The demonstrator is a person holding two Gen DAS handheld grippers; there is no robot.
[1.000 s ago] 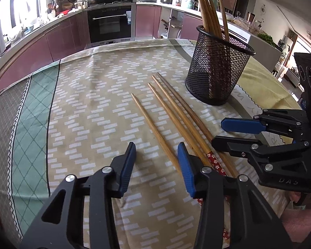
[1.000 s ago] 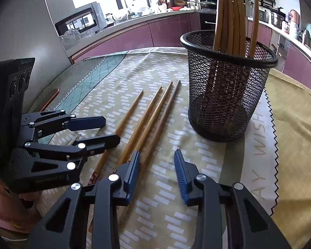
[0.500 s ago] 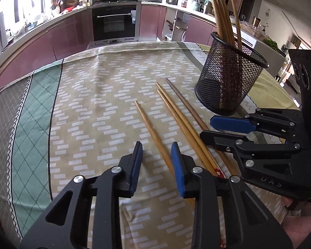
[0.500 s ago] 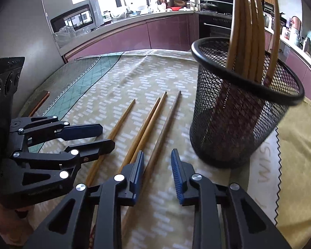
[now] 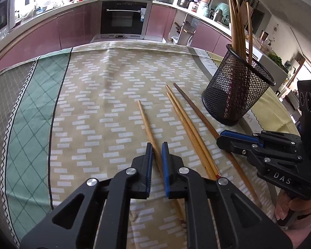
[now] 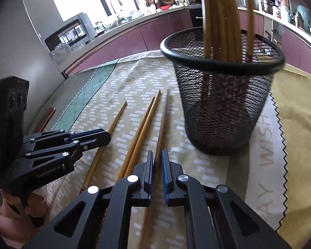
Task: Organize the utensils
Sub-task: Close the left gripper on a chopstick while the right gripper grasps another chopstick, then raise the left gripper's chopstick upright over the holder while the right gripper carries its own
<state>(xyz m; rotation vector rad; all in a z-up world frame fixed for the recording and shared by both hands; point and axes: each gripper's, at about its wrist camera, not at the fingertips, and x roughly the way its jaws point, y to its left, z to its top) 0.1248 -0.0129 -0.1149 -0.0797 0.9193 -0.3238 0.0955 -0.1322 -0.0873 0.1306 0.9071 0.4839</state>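
Observation:
Several wooden chopsticks lie on the patterned tablecloth. My left gripper is shut on the leftmost light chopstick, which also shows in the right wrist view. My right gripper is shut on the dark chopstick, the one nearest the holder. A pair of light chopsticks lies between them. The black mesh holder stands upright to the right with several chopsticks in it.
The tablecloth covers a round table; its far edge faces purple kitchen cabinets and an oven. A reddish strip lies at the table's left edge in the right wrist view.
Both grippers have closed from open, the left onto the leftmost chopstick, the right onto the dark one. Both moved slightly forward along the chopsticks.

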